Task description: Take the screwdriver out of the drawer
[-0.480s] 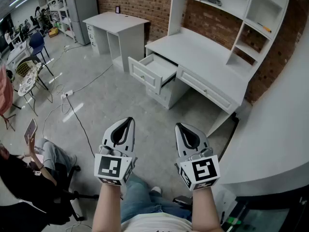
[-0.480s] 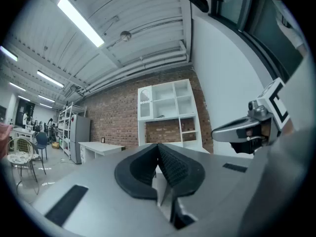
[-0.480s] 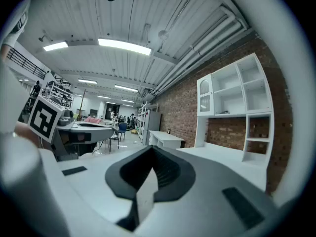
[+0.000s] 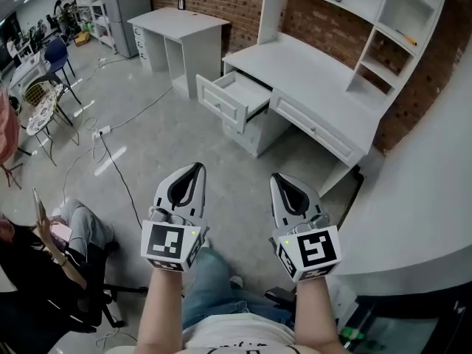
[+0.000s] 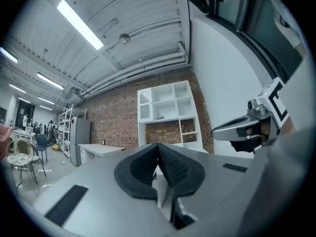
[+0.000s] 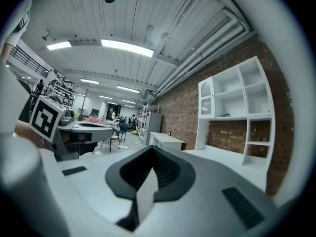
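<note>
The white desk's top-left drawer (image 4: 234,100) stands pulled open across the floor, far ahead of both grippers. No screwdriver shows inside it from here. My left gripper (image 4: 195,169) and right gripper (image 4: 278,178) are held side by side, level, over the grey floor, both shut and empty. In the left gripper view the black pads (image 5: 170,163) meet at the tip of the left gripper (image 5: 158,146), and the right gripper (image 5: 247,127) shows at the side. The right gripper (image 6: 150,147) has its jaws closed together too.
A white desk with a shelf hutch (image 4: 346,43) stands against the brick wall. A smaller white desk (image 4: 177,28) is to its left. A curved white counter (image 4: 428,198) runs along the right. A seated person (image 4: 44,249), chairs and a floor cable (image 4: 110,161) are at left.
In the head view both grippers sit a little higher in the picture, and the desk and drawer have shifted slightly up. Both stay shut.
</note>
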